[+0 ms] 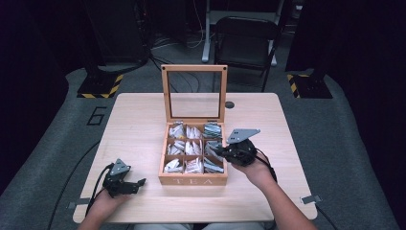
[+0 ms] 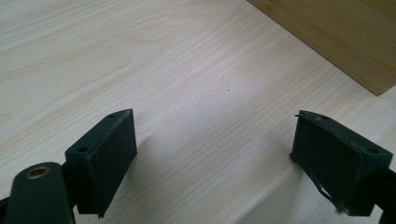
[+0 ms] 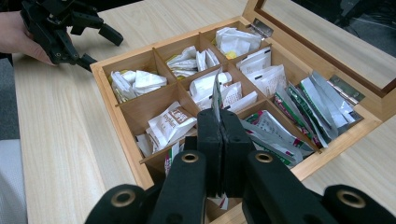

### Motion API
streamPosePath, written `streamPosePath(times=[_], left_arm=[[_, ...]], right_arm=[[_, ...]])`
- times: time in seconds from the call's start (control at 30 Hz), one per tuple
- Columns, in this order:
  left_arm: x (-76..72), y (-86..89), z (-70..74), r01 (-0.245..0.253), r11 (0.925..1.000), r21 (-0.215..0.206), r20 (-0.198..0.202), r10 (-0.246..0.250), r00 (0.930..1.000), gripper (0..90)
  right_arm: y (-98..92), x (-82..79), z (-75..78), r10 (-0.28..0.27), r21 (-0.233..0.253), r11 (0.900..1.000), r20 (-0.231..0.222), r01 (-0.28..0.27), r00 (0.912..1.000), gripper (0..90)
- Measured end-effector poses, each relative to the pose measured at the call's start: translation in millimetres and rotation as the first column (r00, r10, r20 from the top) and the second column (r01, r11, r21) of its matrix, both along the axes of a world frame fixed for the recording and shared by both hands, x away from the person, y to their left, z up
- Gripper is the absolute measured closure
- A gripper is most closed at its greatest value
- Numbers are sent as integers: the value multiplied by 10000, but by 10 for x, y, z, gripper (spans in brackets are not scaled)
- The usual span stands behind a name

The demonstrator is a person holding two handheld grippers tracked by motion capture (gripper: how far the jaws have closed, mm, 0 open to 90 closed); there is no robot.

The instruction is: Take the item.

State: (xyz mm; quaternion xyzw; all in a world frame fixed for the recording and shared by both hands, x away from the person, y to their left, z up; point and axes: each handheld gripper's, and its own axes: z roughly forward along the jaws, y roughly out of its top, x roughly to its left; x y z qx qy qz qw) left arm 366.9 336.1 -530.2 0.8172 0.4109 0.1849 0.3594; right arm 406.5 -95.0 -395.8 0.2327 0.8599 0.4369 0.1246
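Observation:
A wooden tea box (image 1: 193, 181) stands mid-table, its glass lid (image 1: 194, 69) upright at the back. Its nine compartments hold tea packets. My right gripper (image 1: 221, 152) hangs over the box's right-hand side. In the right gripper view the right gripper (image 3: 220, 116) is shut on a thin tea packet (image 3: 216, 93), seen edge-on above the box (image 3: 345, 142). My left gripper (image 1: 136, 184) rests near the table's front left, open and holding nothing. In its own view the left gripper (image 2: 213, 115) spreads over bare table (image 2: 140, 56), with a corner of the box (image 2: 336, 42) beyond. The left gripper (image 3: 100, 50) also appears far off.
A small dark round thing (image 1: 230, 104) lies on the table to the right of the lid. A dark chair (image 1: 246, 40) stands behind the table. The light wooden table (image 1: 143, 115) has bare room to the left and right of the box.

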Motion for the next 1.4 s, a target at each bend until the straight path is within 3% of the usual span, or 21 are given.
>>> streamPosePath(times=[0.47,1.4], left_arm=[[0,0,0,0,10000,4,1,0,10000,137],[0,0,0,-2,10000,-2,-2,2,10000,137]], right_arm=[[-38,-6,37,-99,4,10000,171,98,9998,887],[-300,-40,104,-657,15,9978,405,657,9970,887]])
